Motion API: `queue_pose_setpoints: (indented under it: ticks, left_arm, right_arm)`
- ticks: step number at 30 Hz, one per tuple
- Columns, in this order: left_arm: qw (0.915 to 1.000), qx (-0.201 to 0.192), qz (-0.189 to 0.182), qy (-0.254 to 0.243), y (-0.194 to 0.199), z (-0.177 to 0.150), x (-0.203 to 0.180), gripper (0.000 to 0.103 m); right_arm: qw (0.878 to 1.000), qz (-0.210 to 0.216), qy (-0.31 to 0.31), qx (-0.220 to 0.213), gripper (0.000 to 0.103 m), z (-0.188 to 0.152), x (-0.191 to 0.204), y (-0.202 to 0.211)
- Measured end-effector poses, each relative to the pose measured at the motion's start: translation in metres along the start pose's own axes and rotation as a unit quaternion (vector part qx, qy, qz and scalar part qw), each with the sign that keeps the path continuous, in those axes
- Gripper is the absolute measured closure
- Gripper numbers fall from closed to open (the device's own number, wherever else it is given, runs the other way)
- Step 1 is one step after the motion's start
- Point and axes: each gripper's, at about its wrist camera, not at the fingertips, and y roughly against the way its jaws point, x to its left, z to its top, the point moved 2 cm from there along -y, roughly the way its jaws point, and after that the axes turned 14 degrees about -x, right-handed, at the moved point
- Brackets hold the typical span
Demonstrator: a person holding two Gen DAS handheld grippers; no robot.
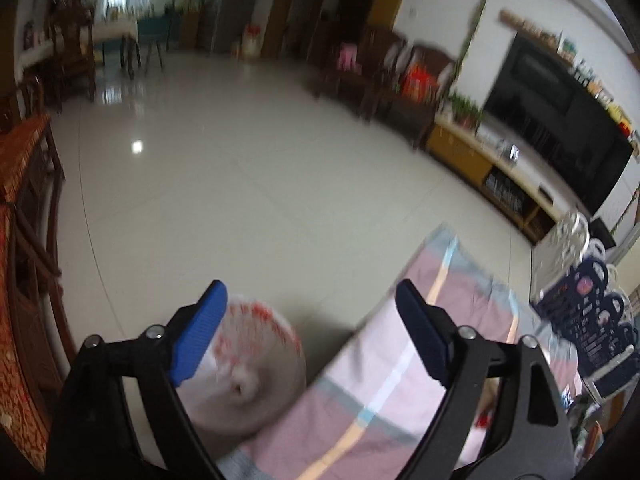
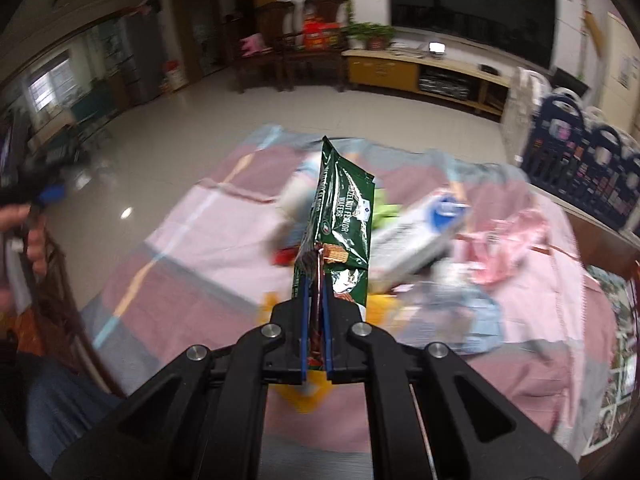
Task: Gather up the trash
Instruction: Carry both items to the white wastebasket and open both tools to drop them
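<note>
1. the right tongs [image 2: 315, 280] were closed on the lower end of a green wafer wrapper [image 2: 340, 216], which stood up in the air above the bench [image 2: 192, 240].
2. the bench was covered with a pink and blue checked cloth [image 2: 208, 280].
3. on the cloth behind the wrapper lay more trash: a white carton with a blue mark [image 2: 420, 232], a crumpled pink bag [image 2: 508, 240] and a light blue piece [image 2: 480, 320]. these were blurred, so what each one was stayed only probable.
4. the left tongs [image 1: 308, 320] were wide open and held nothing.
5. in the left wrist view, a whitish plastic bag with red print [image 1: 248, 360] was on the floor [image 1: 240, 160] just beside the bench edge, under the left blue finger [image 1: 200, 336].
6. a dark blue basket [image 2: 580, 160] stood at the far right side of the bench.
</note>
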Motion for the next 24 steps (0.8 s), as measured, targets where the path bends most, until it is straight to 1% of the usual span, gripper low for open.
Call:
queue_pose_setpoints:
  ticks: [2,4,5,7,9,12,14,16,17,18,20,22,24]
  left_arm:
    - [0.9981,-0.059,0.014,0.001,0.017,0.022,0.015,0.010]
    - [0.9947,-0.094,0.032,0.026,0.027,0.038,0.039,0.010]
    - [0.9926,-0.102,0.044,0.048,0.030,0.043,0.055,0.010]
    - [0.9895,-0.107,0.052,0.082,0.031,0.050,0.081,0.010]
    - [0.9862,-0.111,0.063,0.106,0.033,0.056,0.103,0.010]
    - [0.9813,-0.116,0.068,0.137,0.036,0.061,0.128,0.010]
    - [0.9791,-0.122,0.073,0.145,0.040,0.065,0.138,0.010]
    - [0.9784,-0.127,0.075,0.145,0.043,0.067,0.143,0.010]
    - [0.9782,-0.128,0.074,0.145,0.044,0.070,0.147,0.010]
    - [0.9779,-0.127,0.074,0.149,0.043,0.070,0.148,0.010]
    - [0.9786,-0.118,0.066,0.155,0.039,0.069,0.148,0.010]
    - [0.9813,-0.111,0.059,0.146,0.038,0.069,0.148,0.011]
    - [0.9837,-0.110,0.050,0.134,0.038,0.069,0.139,0.010]
  right_arm:
    - [0.999,0.040,0.011,0.013,0.097,-0.002,0.047,-0.016]
    - [0.996,0.087,0.021,0.030,0.097,-0.002,0.098,-0.036]
    - [0.993,0.109,0.028,0.033,0.097,0.000,0.125,-0.044]
    - [0.987,0.150,0.048,0.041,0.097,0.004,0.179,-0.064]
    - [0.981,0.177,0.065,0.052,0.097,0.008,0.227,-0.087]
    - [0.973,0.209,0.066,0.072,0.097,0.013,0.280,-0.121]
    - [0.969,0.222,0.062,0.085,0.096,0.013,0.302,-0.144]
    - [0.967,0.223,0.074,0.100,0.083,0.007,0.320,-0.168]
    - [0.966,0.220,0.083,0.105,0.068,0.003,0.326,-0.178]
    - [0.968,0.212,0.086,0.101,0.058,0.001,0.328,-0.180]
    - [0.976,0.182,0.080,0.091,0.053,0.001,0.321,-0.184]
    - [0.977,0.191,0.053,0.080,0.053,0.007,0.307,-0.171]
    - [0.980,0.188,0.048,0.051,0.052,0.018,0.287,-0.148]
